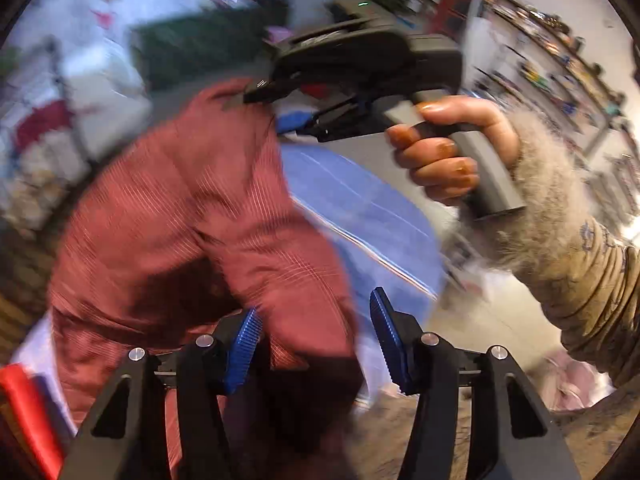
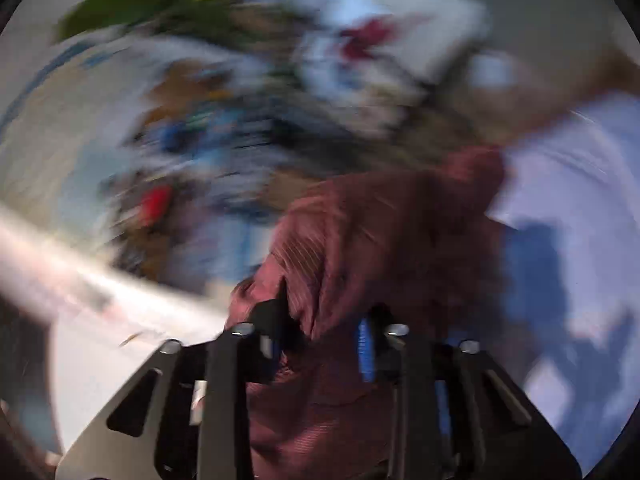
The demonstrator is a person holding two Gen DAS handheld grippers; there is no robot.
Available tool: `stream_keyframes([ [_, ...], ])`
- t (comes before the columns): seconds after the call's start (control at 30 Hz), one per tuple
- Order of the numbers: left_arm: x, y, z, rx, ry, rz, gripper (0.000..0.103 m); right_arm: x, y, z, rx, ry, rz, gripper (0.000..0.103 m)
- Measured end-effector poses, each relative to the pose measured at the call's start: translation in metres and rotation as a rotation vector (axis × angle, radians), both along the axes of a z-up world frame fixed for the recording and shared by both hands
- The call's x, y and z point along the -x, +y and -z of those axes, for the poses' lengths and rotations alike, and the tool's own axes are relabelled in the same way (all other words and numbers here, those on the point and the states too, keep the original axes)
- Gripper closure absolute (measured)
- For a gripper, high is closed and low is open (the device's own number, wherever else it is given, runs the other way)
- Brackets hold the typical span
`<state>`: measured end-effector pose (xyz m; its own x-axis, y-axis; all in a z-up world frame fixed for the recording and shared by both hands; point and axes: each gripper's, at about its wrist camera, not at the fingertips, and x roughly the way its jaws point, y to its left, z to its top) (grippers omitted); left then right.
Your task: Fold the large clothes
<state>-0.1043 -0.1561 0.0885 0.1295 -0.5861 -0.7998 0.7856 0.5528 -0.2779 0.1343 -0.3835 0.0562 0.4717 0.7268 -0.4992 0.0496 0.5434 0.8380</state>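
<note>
— Nearest us, what's the left claw [image 1: 316, 340] doing?

— Its blue pads [image 1: 242, 350] stand apart. The red striped shirt [image 1: 192, 208] hangs bunched between them, brushing the pad at seven o'clock, well clear of the one at five.

— And the right claw [image 2: 320, 344]?

— In its own blurred view the jaws are spread too, with the shirt lying between them and spilling away toward one o'clock. I can't tell whether either pad touches it.

— Farther out?

— From the left camera, the right hand [image 1: 448, 148] in a fuzzy cuff [image 1: 548, 200] grips the other tool's handle at two o'clock. Beyond the shirt lies a blue sheet [image 1: 360, 200] on the tabletop, and shelves [image 1: 560, 80] line the far wall.
</note>
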Motion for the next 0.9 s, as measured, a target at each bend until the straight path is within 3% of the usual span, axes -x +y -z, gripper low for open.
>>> stream_keyframes([
  [0.03,0.005,-0.013,0.017,0.008,0.035,0.050,0.047,0.019,-0.025,0.036,0.086,0.103,0.083,0.040],
  [0.07,0.011,-0.027,0.037,-0.037,0.019,0.075,0.047,0.038,-0.046,0.067,0.097,0.171,0.133,0.029],
  [0.13,0.013,-0.040,0.055,-0.119,0.001,0.071,0.038,0.080,-0.076,0.124,0.112,0.316,0.239,0.029],
  [0.2,0.008,-0.035,0.066,-0.139,-0.025,0.060,0.029,0.125,-0.096,0.178,0.035,0.447,0.326,0.029],
  [0.27,-0.009,-0.011,0.070,-0.140,-0.064,0.027,0.019,0.156,-0.093,0.204,-0.009,0.523,0.383,0.029],
  [0.4,-0.065,0.045,0.102,-0.208,-0.105,-0.114,0.013,0.191,-0.085,0.224,-0.063,0.557,0.500,0.029],
  [0.5,-0.135,0.085,0.116,-0.294,-0.113,-0.283,0.013,0.173,-0.068,0.216,-0.090,0.533,0.540,0.021],
  [0.6,-0.180,0.134,0.136,-0.347,-0.087,-0.450,0.013,0.154,-0.065,0.211,-0.079,0.478,0.537,0.019],
  [0.73,-0.221,0.184,0.172,-0.360,0.043,-0.603,0.013,0.130,-0.053,0.206,-0.083,0.462,0.525,0.019],
  [0.9,-0.244,0.190,0.231,-0.381,0.210,-0.630,0.012,0.110,-0.033,0.227,-0.023,0.509,0.495,0.019],
])
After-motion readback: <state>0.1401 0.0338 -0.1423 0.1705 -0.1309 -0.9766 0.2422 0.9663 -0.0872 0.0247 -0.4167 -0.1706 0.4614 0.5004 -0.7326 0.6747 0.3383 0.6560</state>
